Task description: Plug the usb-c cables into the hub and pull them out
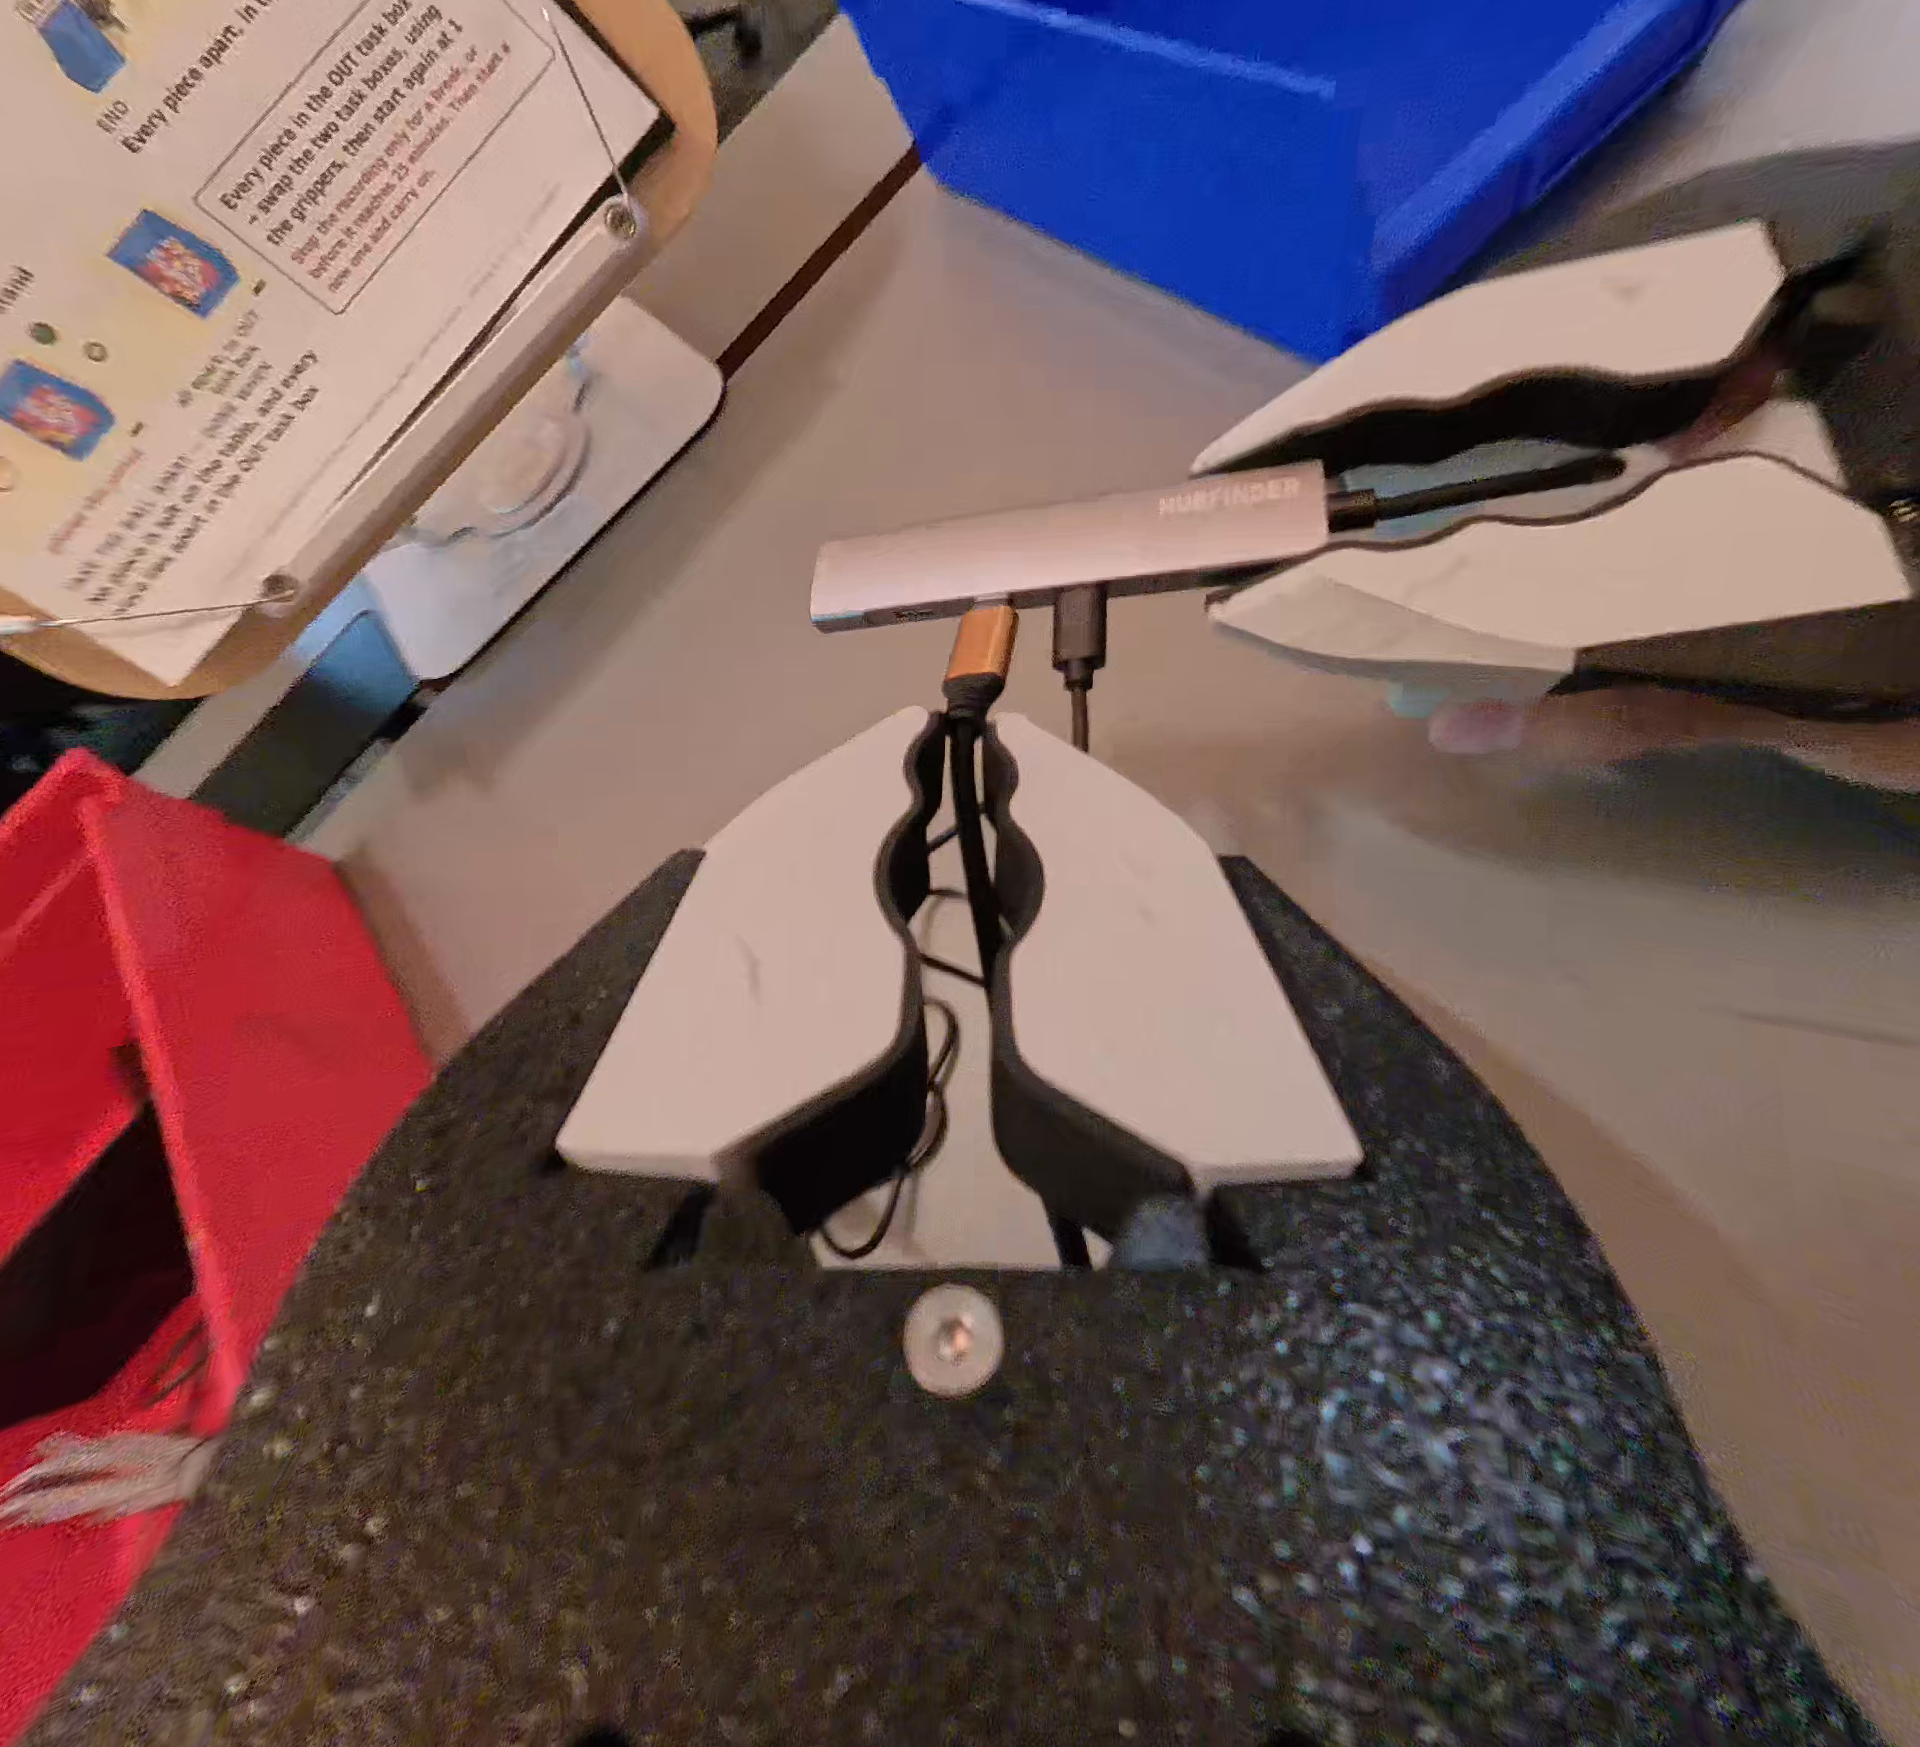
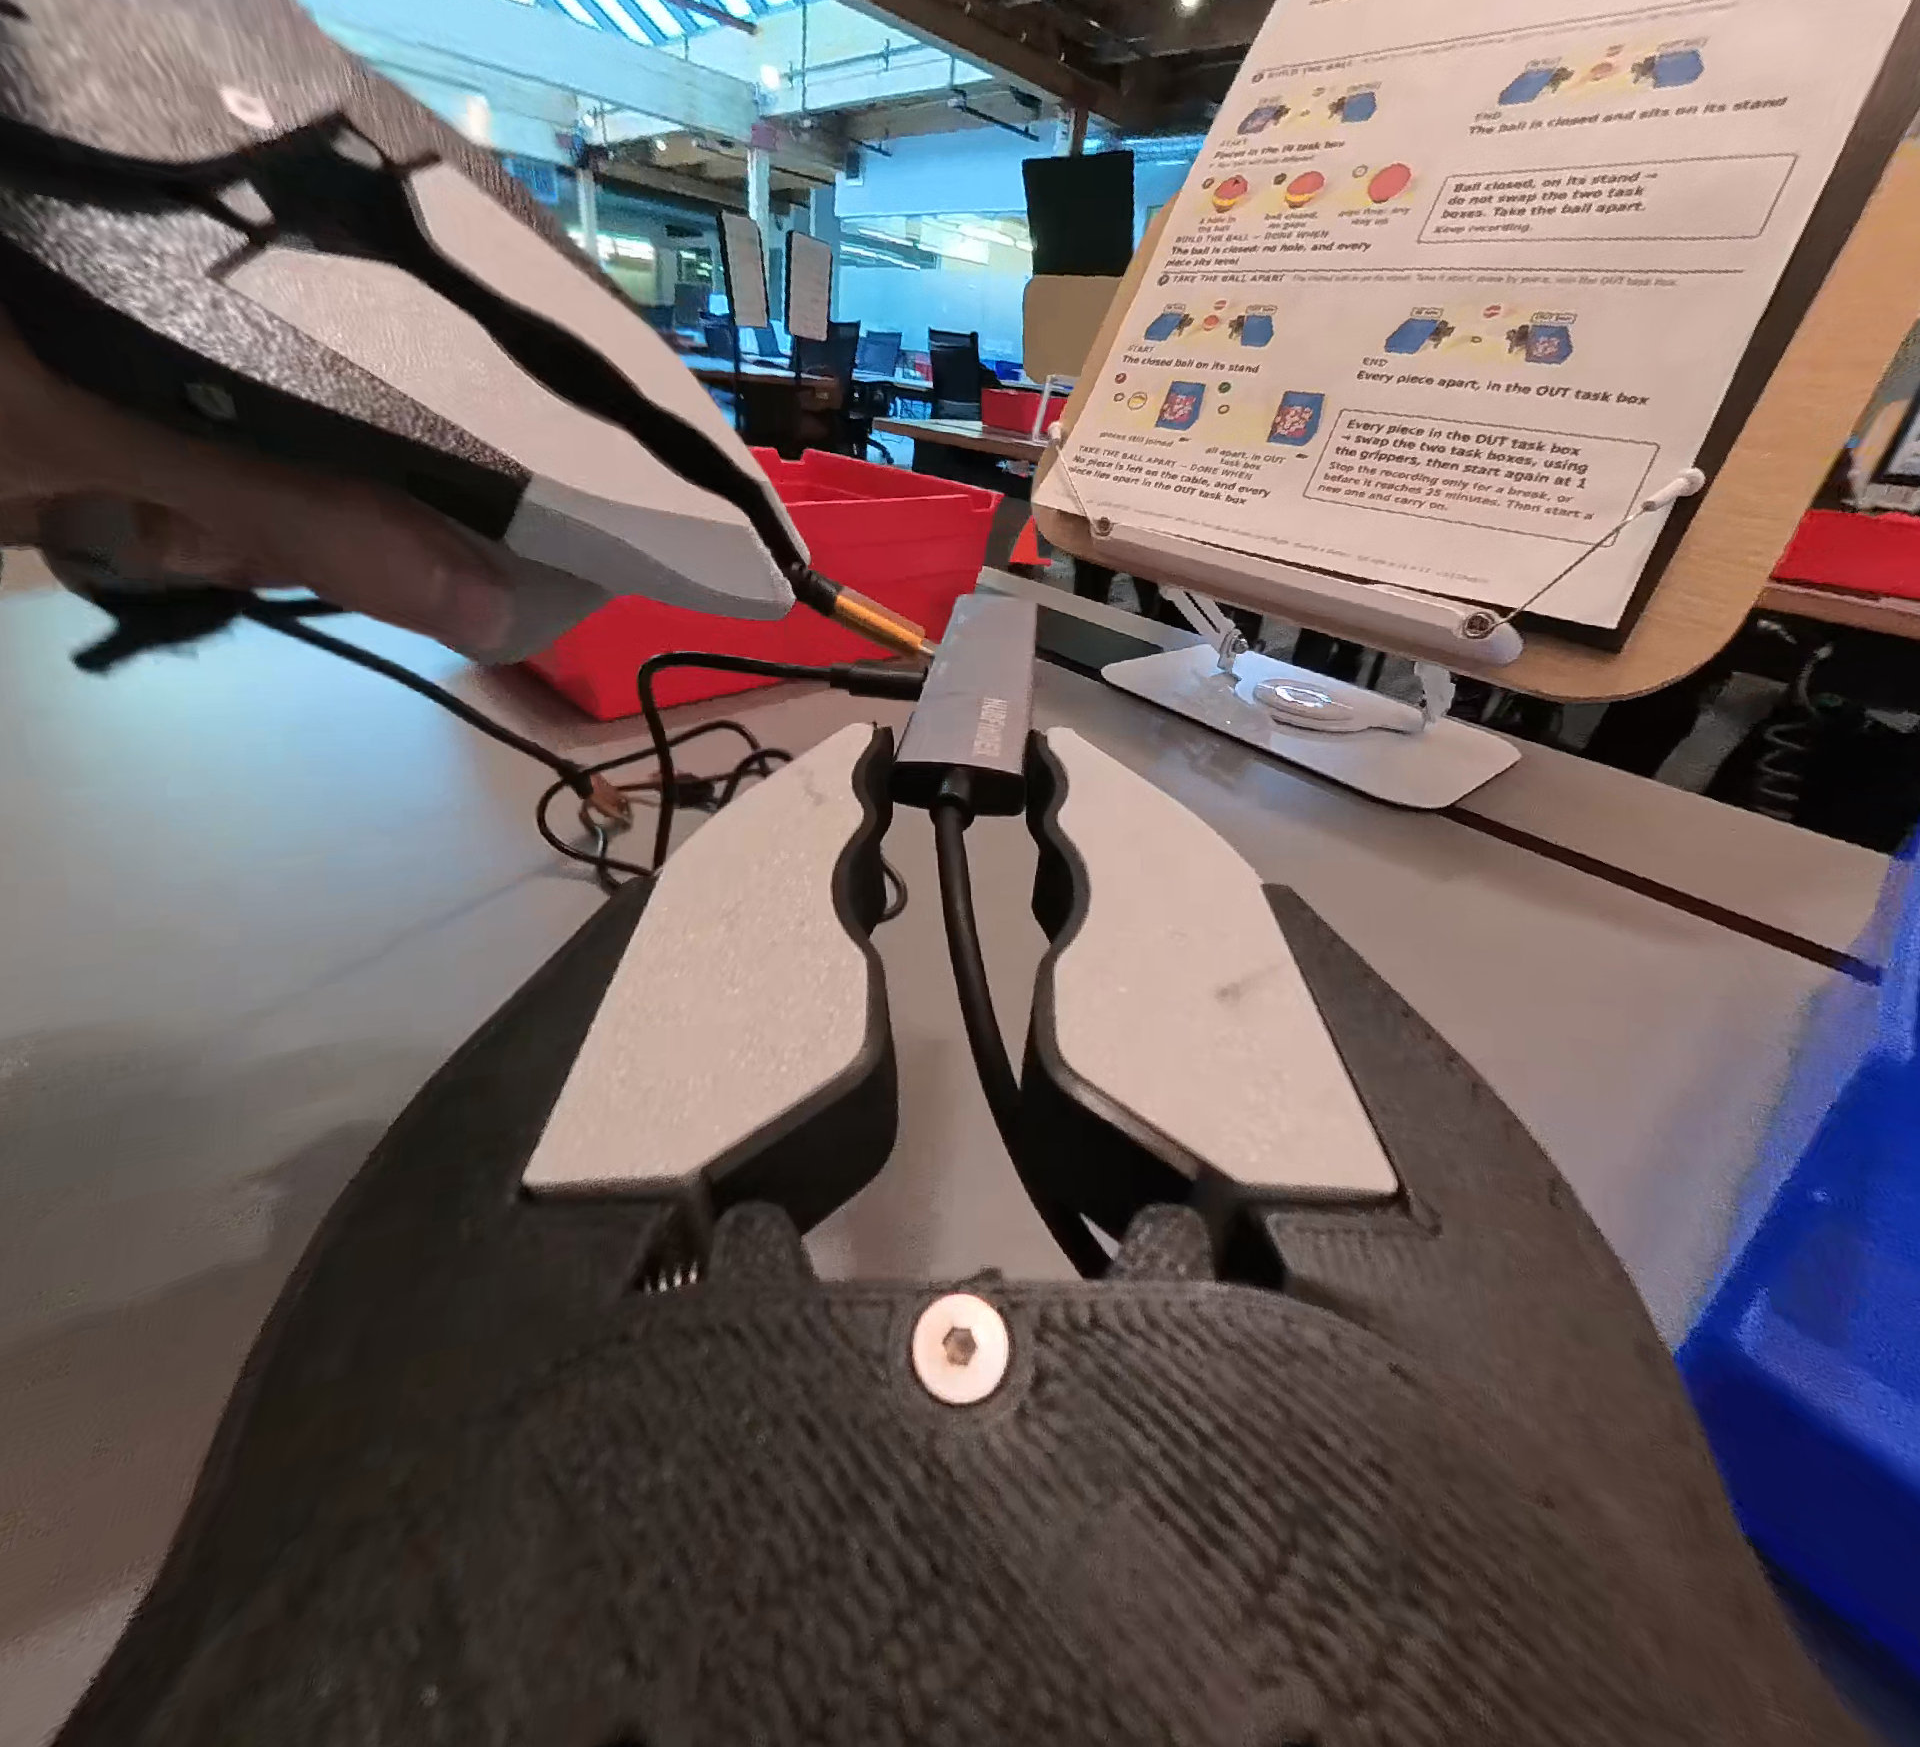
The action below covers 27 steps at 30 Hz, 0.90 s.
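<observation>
A slim grey USB hub is held above the table. My right gripper is shut on the hub's cable end; it also shows at the right of the left wrist view. An orange-tipped USB-C plug sits in the hub's side port, and a black USB-C plug is plugged in beside it. My left gripper is shut on the orange plug's black cable just behind the plug; it also shows in the right wrist view. The black cables trail onto the table.
A blue bin stands behind the hub. A red bin is at the left, also in the right wrist view. An instruction sheet on a wooden stand rises at the table's far edge on a metal base. Across from one pair of fingers to the other is roughly 6 cm.
</observation>
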### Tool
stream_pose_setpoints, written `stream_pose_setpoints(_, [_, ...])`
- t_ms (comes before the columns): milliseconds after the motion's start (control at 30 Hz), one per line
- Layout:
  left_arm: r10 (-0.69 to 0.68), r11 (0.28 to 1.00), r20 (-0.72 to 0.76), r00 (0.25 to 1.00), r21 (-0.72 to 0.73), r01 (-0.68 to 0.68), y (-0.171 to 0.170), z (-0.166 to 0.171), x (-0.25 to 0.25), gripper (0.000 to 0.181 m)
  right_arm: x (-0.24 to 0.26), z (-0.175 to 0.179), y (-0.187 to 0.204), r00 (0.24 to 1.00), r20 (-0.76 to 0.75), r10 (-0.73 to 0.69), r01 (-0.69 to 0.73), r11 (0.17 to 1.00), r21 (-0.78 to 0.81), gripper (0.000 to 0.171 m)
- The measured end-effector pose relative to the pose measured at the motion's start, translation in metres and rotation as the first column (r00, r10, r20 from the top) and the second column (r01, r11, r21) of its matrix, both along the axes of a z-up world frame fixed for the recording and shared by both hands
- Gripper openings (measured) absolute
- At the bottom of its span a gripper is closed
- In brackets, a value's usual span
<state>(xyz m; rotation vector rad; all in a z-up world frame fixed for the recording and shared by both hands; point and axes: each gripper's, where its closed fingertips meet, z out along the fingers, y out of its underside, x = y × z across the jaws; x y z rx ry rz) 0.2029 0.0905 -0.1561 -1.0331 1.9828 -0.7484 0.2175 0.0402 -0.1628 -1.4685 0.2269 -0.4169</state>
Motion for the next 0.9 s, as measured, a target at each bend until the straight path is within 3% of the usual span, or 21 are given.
stream_pose_setpoints(200, [-0.078,0.957,-0.002,0.997,-0.280,0.074,-0.010,-0.013,0.002,0.008,0.000,0.006,-0.005,0.998,-0.034,0.047,-0.044,0.996,0.075,0.025])
stream_pose_setpoints(300, [-0.080,0.939,0.055,0.995,-0.330,0.094,-0.010,-0.012,0.005,0.008,0.001,0.006,-0.006,0.998,-0.044,0.047,-0.043,0.996,0.080,0.025])
stream_pose_setpoints(500, [-0.064,0.974,0.140,0.988,-0.209,0.093,-0.007,-0.007,0.004,0.007,-0.001,0.005,-0.004,0.998,-0.039,0.057,-0.054,0.996,0.071,0.025])
stream_pose_setpoints(900, [-0.044,0.996,-0.022,0.999,0.073,0.045,0.007,-0.011,-0.007,0.007,-0.011,-0.006,0.009,0.993,0.118,0.013,-0.002,0.996,-0.089,0.025])
